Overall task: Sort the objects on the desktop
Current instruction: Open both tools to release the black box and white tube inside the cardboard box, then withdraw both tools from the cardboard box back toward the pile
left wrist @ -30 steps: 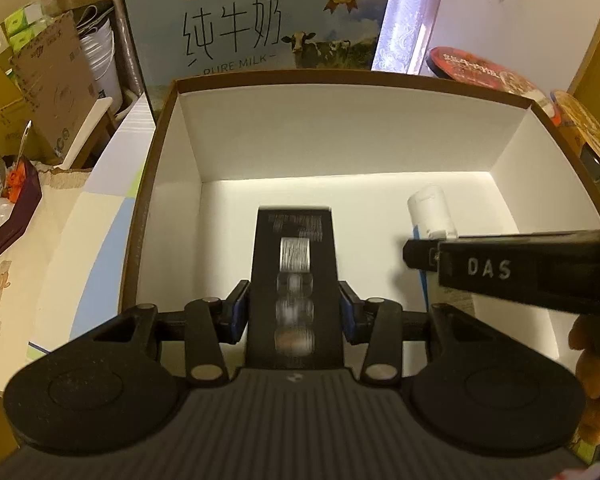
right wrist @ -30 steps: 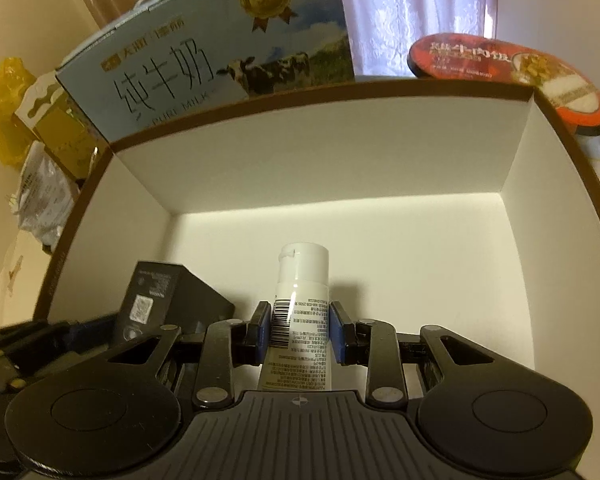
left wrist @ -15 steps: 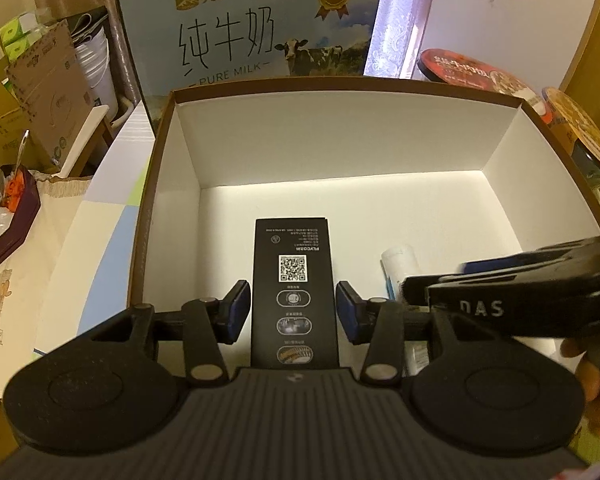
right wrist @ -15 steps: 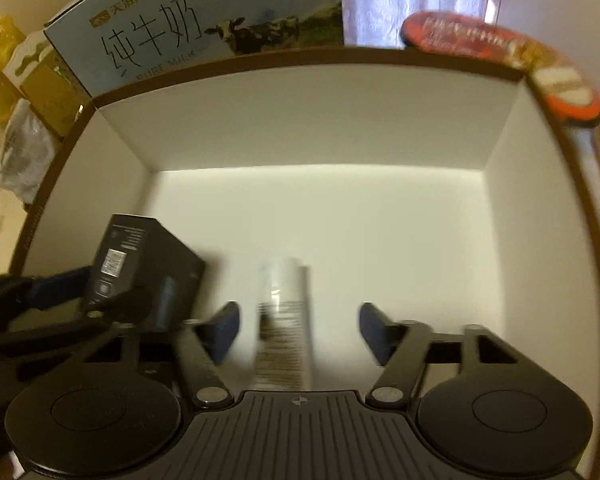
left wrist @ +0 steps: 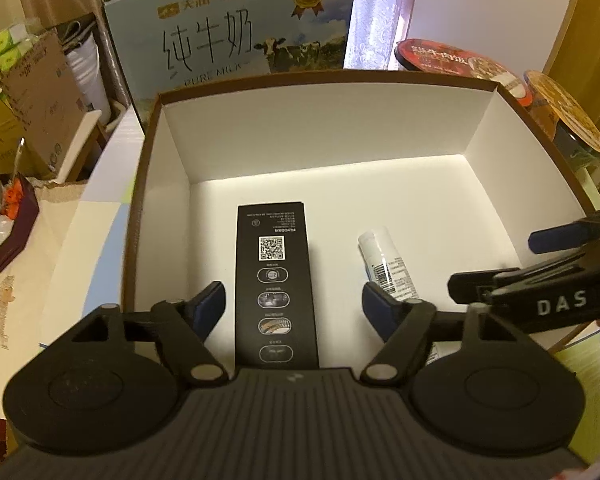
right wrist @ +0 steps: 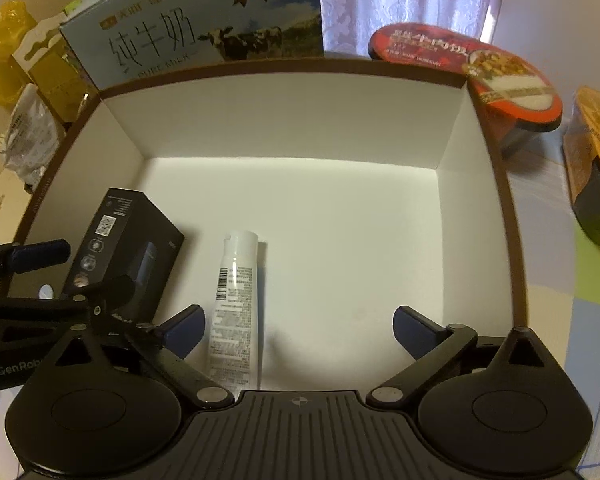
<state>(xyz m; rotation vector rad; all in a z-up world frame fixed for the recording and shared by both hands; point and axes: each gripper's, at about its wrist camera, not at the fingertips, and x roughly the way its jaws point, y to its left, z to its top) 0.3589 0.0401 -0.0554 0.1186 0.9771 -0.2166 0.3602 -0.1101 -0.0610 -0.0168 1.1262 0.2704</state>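
A brown-rimmed white box (left wrist: 480,128) (right wrist: 452,120) lies open below both grippers. On its floor rests a black carton (left wrist: 275,284) (right wrist: 116,248) with a QR code, and to its right a white tube (left wrist: 386,268) (right wrist: 236,308). My left gripper (left wrist: 292,304) hovers over the carton with its jaws opening, pads clear of the carton's sides. My right gripper (right wrist: 298,332) hangs above the tube with jaws still opening; the tube lies by the left pad, untouched. Each gripper shows at the edge of the other's view.
A blue milk carton case (left wrist: 236,36) (right wrist: 204,28) stands behind the box. Instant-meal bowls (left wrist: 460,64) (right wrist: 472,64) sit at the back right. Cardboard boxes and clutter (left wrist: 32,96) crowd the left. The right half of the box floor holds nothing.
Both grippers let go: the left released the black carton, the right released the white tube. Both things now lie flat on the box floor, and the right gripper has lifted a little.
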